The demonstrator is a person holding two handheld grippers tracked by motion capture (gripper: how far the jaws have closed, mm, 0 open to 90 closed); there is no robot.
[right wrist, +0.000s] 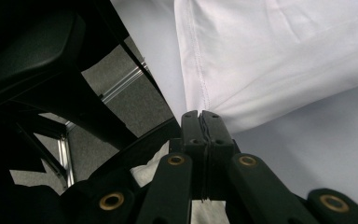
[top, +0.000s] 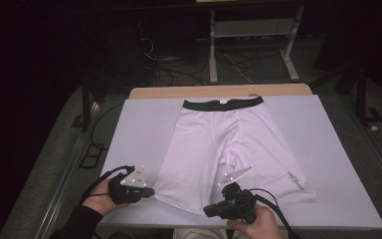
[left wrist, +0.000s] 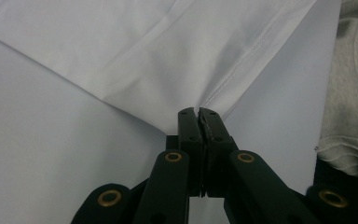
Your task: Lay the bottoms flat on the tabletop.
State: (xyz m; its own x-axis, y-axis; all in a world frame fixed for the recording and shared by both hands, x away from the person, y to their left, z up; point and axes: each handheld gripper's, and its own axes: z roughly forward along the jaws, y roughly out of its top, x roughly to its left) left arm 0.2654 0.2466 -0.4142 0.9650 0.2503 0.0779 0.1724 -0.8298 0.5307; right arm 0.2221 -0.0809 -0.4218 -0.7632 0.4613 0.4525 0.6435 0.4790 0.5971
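Note:
White shorts [top: 219,139] with a black waistband [top: 224,103] lie flat on the white table [top: 139,124], waistband at the far side. My left gripper [top: 149,192] is at the outer corner of the left leg's hem, shut on the fabric. In the left gripper view the jaws [left wrist: 198,112] pinch the hem corner of the shorts [left wrist: 168,51]. My right gripper [top: 208,211] is at that leg's inner hem corner near the table's front edge. Its jaws [right wrist: 200,114] are shut on the stitched hem of the shorts [right wrist: 270,51].
A wooden strip [top: 219,91] edges the table's far side. Behind it stand a metal frame [top: 251,30] and loose cables [top: 179,74] on the floor. A dark chair or stand [right wrist: 42,60] is beside the table's front edge. The person's grey garment [left wrist: 349,93] is close by.

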